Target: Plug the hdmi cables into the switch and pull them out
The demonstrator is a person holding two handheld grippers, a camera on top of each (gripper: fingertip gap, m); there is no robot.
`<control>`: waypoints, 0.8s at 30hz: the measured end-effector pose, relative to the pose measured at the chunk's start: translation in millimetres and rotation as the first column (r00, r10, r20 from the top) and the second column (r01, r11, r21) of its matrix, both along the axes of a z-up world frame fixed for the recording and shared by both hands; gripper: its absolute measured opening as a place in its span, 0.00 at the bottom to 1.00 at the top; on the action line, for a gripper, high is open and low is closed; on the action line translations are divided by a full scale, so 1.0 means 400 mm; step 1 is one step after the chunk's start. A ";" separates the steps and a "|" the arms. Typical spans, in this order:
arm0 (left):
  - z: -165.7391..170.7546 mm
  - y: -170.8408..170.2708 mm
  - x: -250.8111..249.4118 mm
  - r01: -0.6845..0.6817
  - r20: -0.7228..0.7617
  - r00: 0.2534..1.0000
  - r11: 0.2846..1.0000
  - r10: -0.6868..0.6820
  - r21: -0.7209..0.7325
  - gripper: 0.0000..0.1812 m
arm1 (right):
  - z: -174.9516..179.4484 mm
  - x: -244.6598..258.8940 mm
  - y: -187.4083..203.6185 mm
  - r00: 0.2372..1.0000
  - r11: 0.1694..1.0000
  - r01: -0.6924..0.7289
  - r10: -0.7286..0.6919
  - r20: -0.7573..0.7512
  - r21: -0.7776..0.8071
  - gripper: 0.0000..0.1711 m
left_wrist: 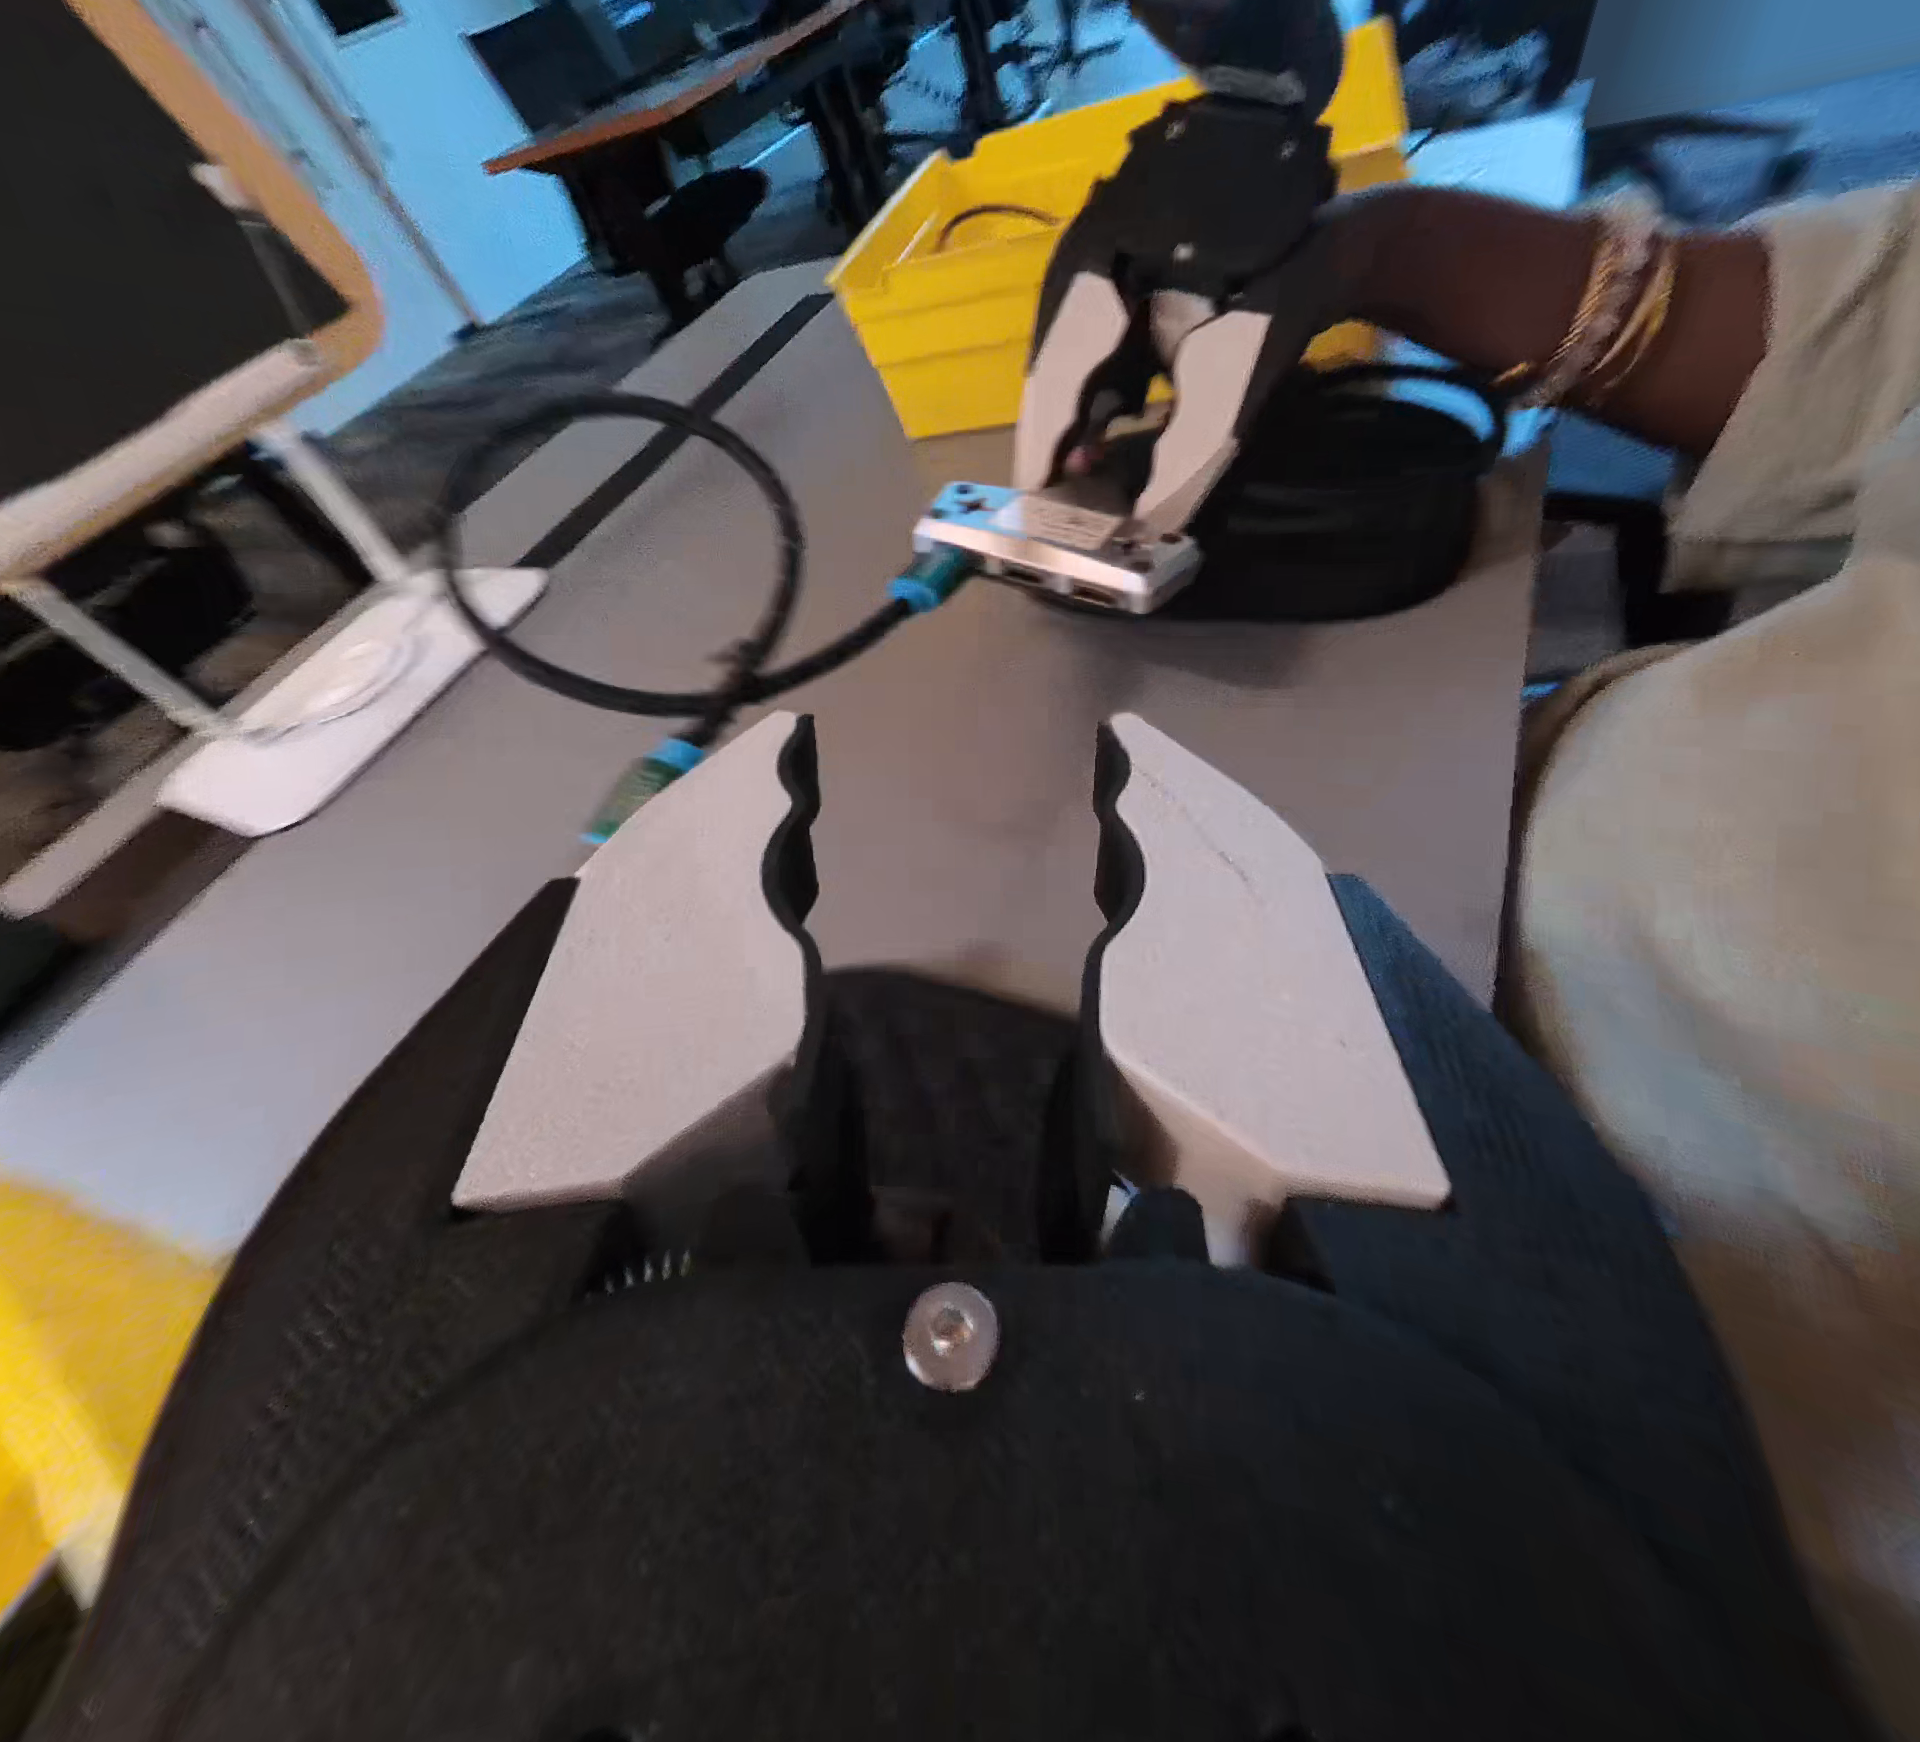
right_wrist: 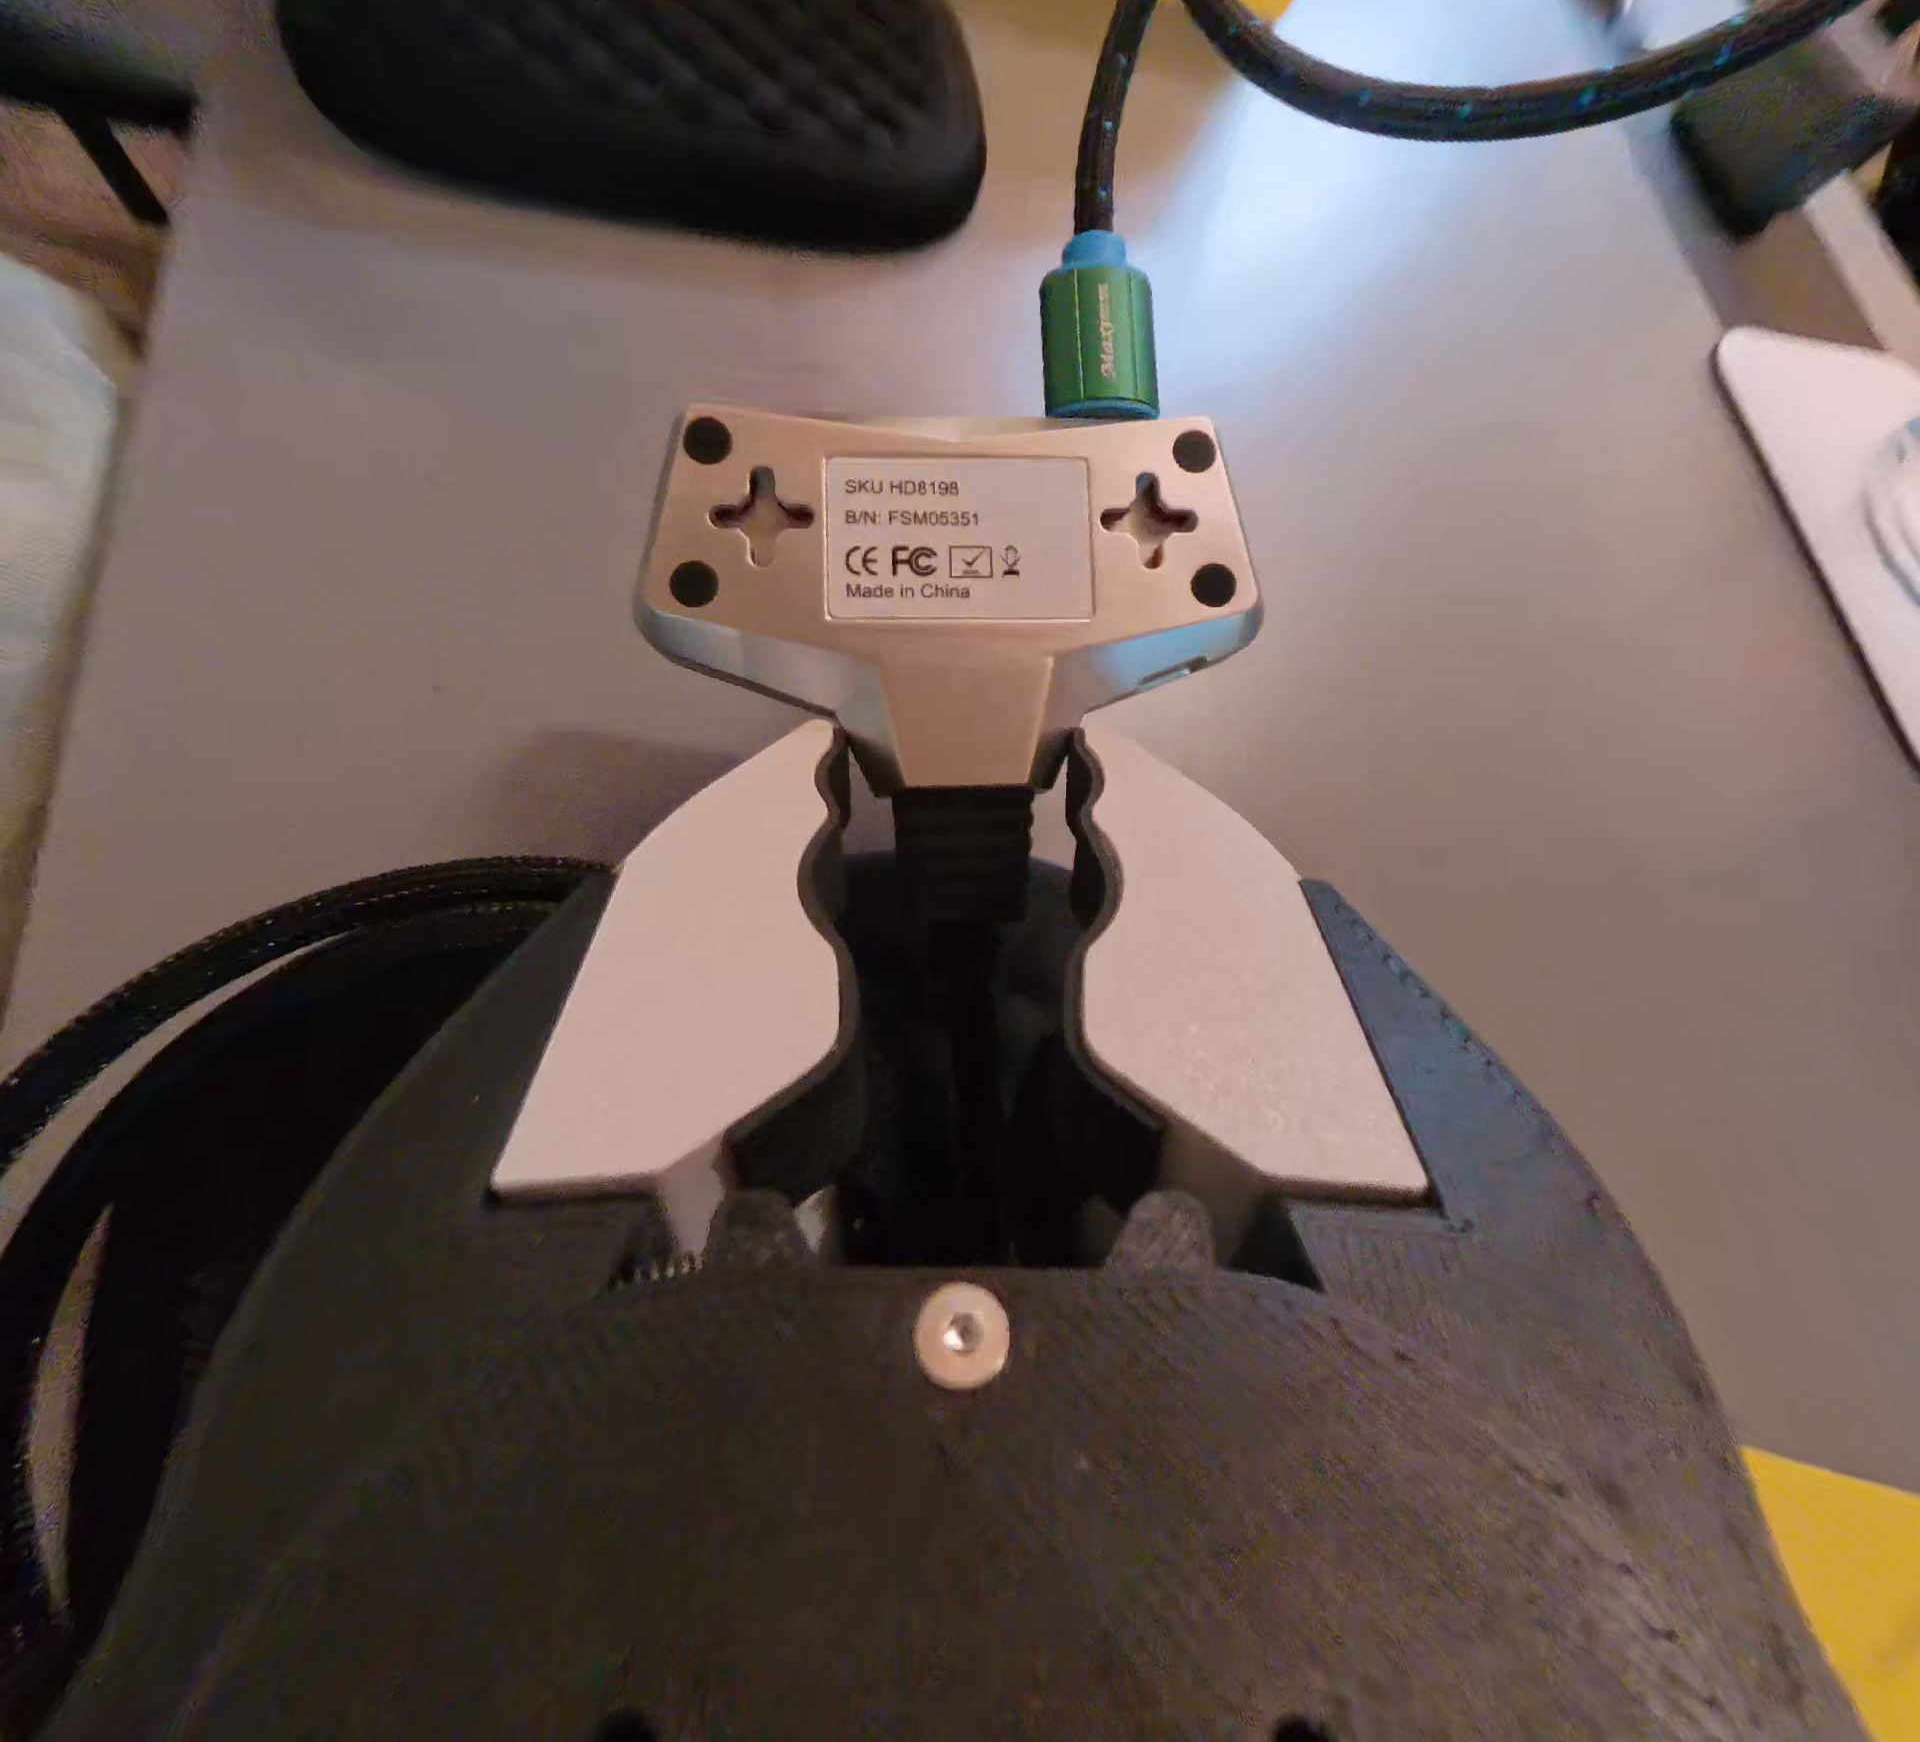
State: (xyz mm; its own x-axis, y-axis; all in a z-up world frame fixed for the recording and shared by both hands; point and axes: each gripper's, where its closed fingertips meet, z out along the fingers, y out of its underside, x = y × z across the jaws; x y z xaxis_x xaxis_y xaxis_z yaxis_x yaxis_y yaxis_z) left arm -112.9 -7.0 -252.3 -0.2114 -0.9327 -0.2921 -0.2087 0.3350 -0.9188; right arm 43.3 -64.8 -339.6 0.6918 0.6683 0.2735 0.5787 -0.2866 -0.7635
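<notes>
Right claw [right_wrist: 958, 757] pinches the silver switch [right_wrist: 951, 549] — white label up; left claw [left_wrist: 956, 747] spread, empty.

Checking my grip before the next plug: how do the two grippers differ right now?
The left gripper is open and empty, held back from the switch; the right gripper is shut on the switch's narrow tail end. The left hangs above the table; the right steadies the switch there. Both have grey fingers on black bodies.
</notes>
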 end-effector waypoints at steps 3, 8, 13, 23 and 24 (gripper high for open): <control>0.049 0.137 -0.117 -0.320 0.017 0.947 0.941 0.320 0.114 0.24 | -0.052 0.008 0.005 0.991 0.995 0.039 -0.027 0.133 -0.090 0.24; 0.029 0.473 -0.483 -0.949 -0.066 0.278 0.285 0.958 0.137 0.24 | -0.075 0.015 0.009 0.972 0.991 0.068 -0.041 0.233 -0.112 0.24; -0.052 0.526 -0.461 -0.911 -0.122 0.410 0.411 0.904 -0.018 0.25 | 0.026 0.013 -0.007 0.986 0.997 0.047 -0.056 0.159 0.058 0.41; -0.189 0.682 -0.407 -0.884 -0.410 0.395 0.462 0.822 0.074 0.06 | 0.175 0.007 -0.117 0.978 0.912 0.119 -0.176 0.112 0.393 0.40; -0.161 0.677 -0.398 -0.886 -0.352 0.419 0.461 0.837 0.042 0.05 | 0.187 0.002 -0.117 0.978 0.897 0.104 -0.171 0.120 0.429 0.38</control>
State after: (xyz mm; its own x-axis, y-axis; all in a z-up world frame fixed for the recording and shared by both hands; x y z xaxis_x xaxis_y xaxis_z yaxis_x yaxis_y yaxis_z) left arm -271.9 263.9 -316.9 0.6807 -0.6930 -0.2375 -0.5655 -0.2910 -0.7717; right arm 44.0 -111.6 -264.6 0.6965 0.3701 0.6147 0.6743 -0.0447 -0.7371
